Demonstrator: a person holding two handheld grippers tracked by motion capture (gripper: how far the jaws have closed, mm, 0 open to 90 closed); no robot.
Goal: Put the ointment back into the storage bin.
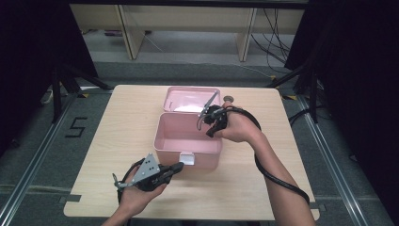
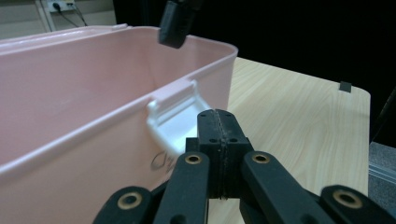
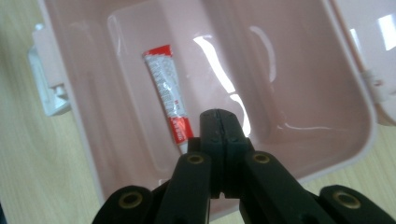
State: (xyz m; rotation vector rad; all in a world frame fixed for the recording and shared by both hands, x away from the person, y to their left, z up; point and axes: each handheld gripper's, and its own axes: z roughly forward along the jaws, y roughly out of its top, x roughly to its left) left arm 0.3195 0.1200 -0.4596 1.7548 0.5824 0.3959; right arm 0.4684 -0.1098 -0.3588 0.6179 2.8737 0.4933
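**Both jaws shut, tube lying in the pink box**

Right gripper [image 3: 219, 116] jaws pressed together, nothing between them, poised over the open pink box [image 3: 345, 154]. Its view alone shows a red-and-white tube [image 3: 167, 95] flat on the box floor, just beyond the jaw tips; print unreadable. Left gripper [image 2: 218, 116] jaws also pressed together, empty, just beside the white latch [image 2: 170, 116] on the box's front wall. Dark scrawl under the latch, illegible. Table [image 1: 117, 132] below.

Your light wooden bench [image 1: 117, 141] stands on grey carpet [image 1: 37, 155] marked with a black "5" [image 1: 76, 127]. Black curtains [image 1: 28, 56] flank you; ahead, pale cabinets [image 1: 188, 19], loose cables [image 1: 275, 42], metal floor rails [image 1: 339, 160].
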